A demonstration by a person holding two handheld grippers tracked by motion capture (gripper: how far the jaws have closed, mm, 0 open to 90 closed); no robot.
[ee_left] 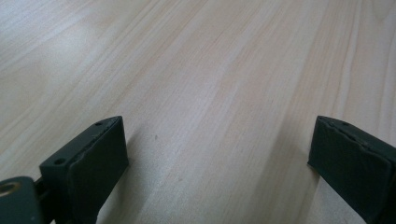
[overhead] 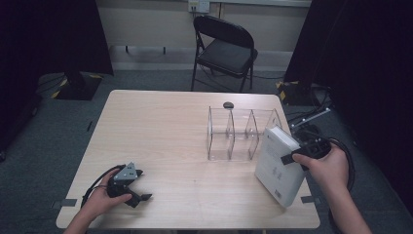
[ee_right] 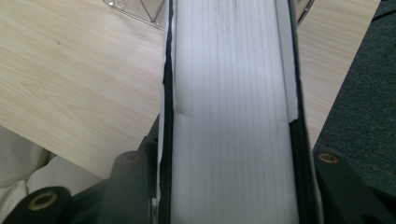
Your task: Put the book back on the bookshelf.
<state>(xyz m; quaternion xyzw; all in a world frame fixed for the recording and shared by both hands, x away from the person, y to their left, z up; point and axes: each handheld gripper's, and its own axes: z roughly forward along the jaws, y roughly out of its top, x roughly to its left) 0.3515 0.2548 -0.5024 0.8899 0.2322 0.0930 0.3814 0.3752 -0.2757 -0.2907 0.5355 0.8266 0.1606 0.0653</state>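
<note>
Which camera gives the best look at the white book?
The high view: the white book stands tilted at the table's right edge, clamped by the right gripper. The right gripper view shows just its page edge; the left gripper view shows bare table.

My right gripper (overhead: 295, 157) holds the thick white book (overhead: 277, 163) just before the clear plastic divider rack (overhead: 238, 134); my left gripper (overhead: 134, 187) rests well left on the light wooden table (overhead: 160, 126).

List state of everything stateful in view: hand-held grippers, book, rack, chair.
Left hand-held gripper: open, holds nothing, low over the table.
Right hand-held gripper: shut on the white book.
White book: closed, tilted, lower corner near the table's right edge.
Clear rack: upright, slots empty.
Folding chair: unfolded, unoccupied.
</note>
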